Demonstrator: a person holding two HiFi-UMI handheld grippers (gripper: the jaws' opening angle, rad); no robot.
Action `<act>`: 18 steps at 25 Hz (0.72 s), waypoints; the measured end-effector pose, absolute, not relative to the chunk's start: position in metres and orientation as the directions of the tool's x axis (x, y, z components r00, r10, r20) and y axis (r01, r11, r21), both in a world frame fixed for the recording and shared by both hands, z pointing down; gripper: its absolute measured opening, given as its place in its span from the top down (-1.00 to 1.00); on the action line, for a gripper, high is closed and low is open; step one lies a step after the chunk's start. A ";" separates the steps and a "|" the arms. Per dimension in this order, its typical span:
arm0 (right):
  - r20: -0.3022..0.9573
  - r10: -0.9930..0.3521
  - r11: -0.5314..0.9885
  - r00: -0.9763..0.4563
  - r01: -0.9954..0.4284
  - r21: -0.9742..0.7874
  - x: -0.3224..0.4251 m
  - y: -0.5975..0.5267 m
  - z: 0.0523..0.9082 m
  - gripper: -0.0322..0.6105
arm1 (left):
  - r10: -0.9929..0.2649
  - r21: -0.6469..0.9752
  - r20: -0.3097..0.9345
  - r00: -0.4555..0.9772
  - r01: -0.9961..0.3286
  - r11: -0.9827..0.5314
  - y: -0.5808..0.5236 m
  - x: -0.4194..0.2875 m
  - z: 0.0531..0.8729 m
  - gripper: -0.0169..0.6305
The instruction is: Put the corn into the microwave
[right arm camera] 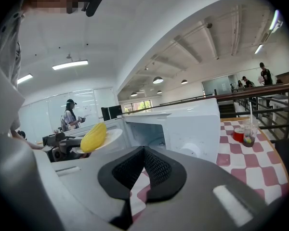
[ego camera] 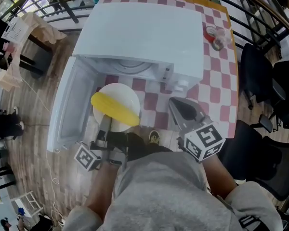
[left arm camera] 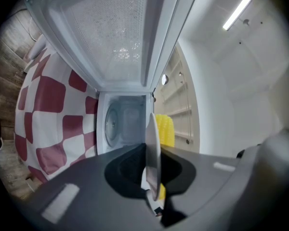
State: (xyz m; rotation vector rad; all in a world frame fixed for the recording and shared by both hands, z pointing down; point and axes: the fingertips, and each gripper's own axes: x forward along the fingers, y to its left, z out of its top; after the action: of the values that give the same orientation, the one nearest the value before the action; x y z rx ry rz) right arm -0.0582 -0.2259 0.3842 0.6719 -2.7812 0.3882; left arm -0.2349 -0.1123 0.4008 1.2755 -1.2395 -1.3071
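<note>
Corn (ego camera: 114,109) is lying on a white plate (ego camera: 124,93), and the left gripper (ego camera: 104,128) is carrying that plate by its near rim, just in front of the open microwave (ego camera: 144,37). In the left gripper view the plate is showing edge-on between the fingers (left arm camera: 82,189), which are clamping it, with the yellow cob showing on the plate's far part. The microwave door (ego camera: 67,112) is hanging wide open on the left. The cavity (left arm camera: 123,124), with its round turntable, is lying straight ahead of the plate, and nothing seems to be blocking the way. The right gripper (ego camera: 177,104) is hovering over the checked counter (ego camera: 216,88) near the microwave's control side, its fingers (right arm camera: 202,177) pressing together with nothing between them.

I am reading this as the carry-in step: plate and corn are waiting at the mouth of the microwave, not yet inside.

The next move is likely calling for:
- sliding the plate forward through the opening while holding it flat, since the cob is lying loose and looks ready to roll
- steering the plate between the door's inner face and the frame on the control side
- lowering the plate onto the turntable before the left fingers are parting and backing out

The right gripper is looking free for the door afterwards, though the task is asking only for the corn inside.
</note>
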 end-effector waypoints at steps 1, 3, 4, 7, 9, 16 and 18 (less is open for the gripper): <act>0.302 -0.408 0.857 -0.862 -0.475 -0.198 -0.059 -0.227 0.384 0.90 | -0.994 0.995 -0.091 -0.062 -0.040 -0.088 -0.113 -0.236 0.401 0.86; 0.299 -0.407 0.857 -0.863 -0.474 -0.202 -0.063 -0.228 0.383 0.90 | -0.995 0.996 -0.083 -0.064 -0.034 -0.081 -0.115 -0.238 0.402 0.86; 0.298 -0.407 0.857 -0.863 -0.474 -0.203 -0.066 -0.228 0.383 0.90 | -0.995 0.996 -0.080 -0.063 -0.034 -0.078 -0.116 -0.240 0.403 0.86; 0.294 -0.413 0.855 -0.862 -0.478 -0.201 -0.070 -0.231 0.381 0.90 | -0.996 0.997 -0.074 -0.052 -0.036 -0.073 -0.121 -0.243 0.405 0.86; 0.293 -0.419 0.851 -0.859 -0.484 -0.203 -0.074 -0.232 0.378 0.90 | -0.996 0.997 -0.076 -0.042 -0.031 -0.074 -0.126 -0.246 0.403 0.86; 0.298 -0.447 0.838 -0.844 -0.511 -0.190 -0.095 -0.240 0.370 0.90 | -0.998 0.997 -0.067 -0.002 -0.027 -0.067 -0.145 -0.267 0.405 0.86; 0.300 -0.458 0.832 -0.837 -0.523 -0.188 -0.101 -0.242 0.368 0.90 | -0.998 0.998 -0.065 0.017 -0.022 -0.065 -0.152 -0.273 0.405 0.86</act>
State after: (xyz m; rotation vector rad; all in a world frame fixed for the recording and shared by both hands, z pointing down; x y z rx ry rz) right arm -0.1008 -0.2420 0.3675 0.7538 -2.7699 0.3857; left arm -0.2727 -0.1519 0.4052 1.2809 -1.1822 -1.2344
